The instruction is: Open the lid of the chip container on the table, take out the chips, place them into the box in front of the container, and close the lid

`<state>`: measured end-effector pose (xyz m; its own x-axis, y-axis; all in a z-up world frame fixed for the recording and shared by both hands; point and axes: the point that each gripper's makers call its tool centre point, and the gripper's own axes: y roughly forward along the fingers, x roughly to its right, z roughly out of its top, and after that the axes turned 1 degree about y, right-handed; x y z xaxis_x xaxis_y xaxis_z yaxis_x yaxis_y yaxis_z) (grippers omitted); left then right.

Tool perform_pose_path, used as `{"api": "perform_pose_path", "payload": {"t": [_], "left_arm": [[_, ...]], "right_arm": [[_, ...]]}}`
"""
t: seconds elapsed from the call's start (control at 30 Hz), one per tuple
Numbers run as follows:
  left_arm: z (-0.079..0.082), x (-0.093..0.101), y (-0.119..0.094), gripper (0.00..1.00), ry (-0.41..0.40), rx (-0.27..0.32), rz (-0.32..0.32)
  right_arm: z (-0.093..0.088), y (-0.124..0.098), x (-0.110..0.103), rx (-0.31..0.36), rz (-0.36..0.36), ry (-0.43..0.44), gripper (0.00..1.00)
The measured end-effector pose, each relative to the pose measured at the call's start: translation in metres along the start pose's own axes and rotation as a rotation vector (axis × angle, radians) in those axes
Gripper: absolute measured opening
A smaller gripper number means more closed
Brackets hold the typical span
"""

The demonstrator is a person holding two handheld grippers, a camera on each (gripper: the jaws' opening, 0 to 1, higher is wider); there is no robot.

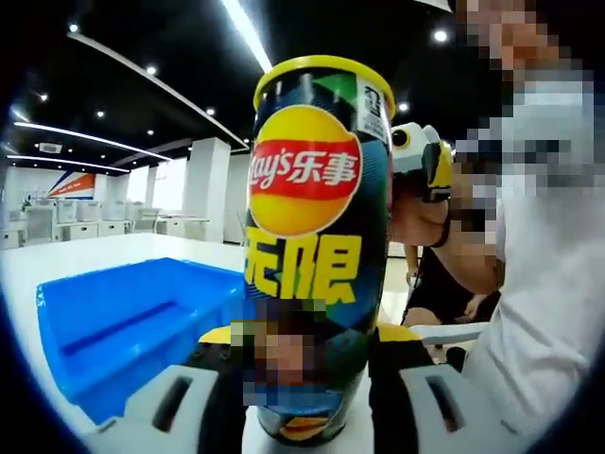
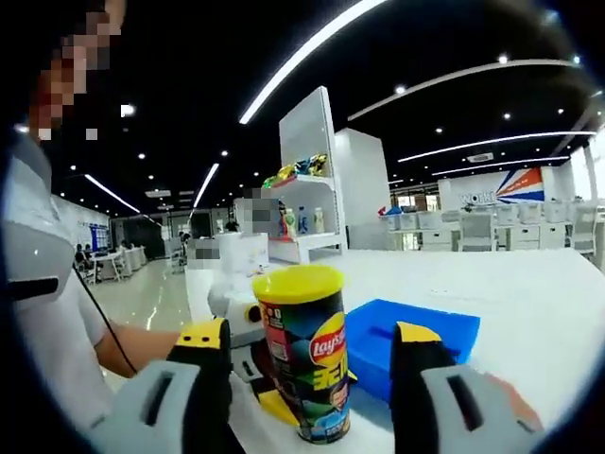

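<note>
Chip container (image 1: 317, 255) upright on the bench (image 2: 529, 284), yellow lid (image 2: 298, 282) on — our left gripper (image 1: 307, 378) jaws pinch its base. Right gripper (image 2: 312, 378) jaws spread, off it. Blue box (image 2: 416, 336) just beside.

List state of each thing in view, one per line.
chip container: upright on the table, held low between the left tool's jaws
lid: yellow, on, closed
blue box: open, no chips in the part that shows
left tool: shut on the chip container
right tool: open, container ahead of its jaws
</note>
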<state>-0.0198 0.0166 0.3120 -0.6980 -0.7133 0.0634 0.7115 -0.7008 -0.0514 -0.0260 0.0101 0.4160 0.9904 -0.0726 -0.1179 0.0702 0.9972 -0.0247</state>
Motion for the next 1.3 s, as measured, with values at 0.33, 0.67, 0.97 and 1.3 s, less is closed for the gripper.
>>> {"api": "perform_pose_path", "payload": {"t": [0.33,0.67,0.97,1.3], "left_arm": [[0.0,0.001,0.0,0.5,-0.001,0.005,-0.004],[0.0,0.001,0.0,0.5,0.0,0.017,-0.006],[0.0,0.0,0.002,0.5,0.001,0.01,-0.005],[0.0,0.0,0.002,0.5,0.007,0.003,-0.004]], "right_arm": [[0.007,0.017,-0.012,0.013,-0.015,-0.046,0.73],[0.016,0.027,-0.015,0.029,-0.047,-0.12,0.68],[0.023,0.035,-0.012,0.051,-0.095,-0.132,0.64],[0.023,0.042,-0.012,0.042,-0.16,-0.195,0.56]]}}
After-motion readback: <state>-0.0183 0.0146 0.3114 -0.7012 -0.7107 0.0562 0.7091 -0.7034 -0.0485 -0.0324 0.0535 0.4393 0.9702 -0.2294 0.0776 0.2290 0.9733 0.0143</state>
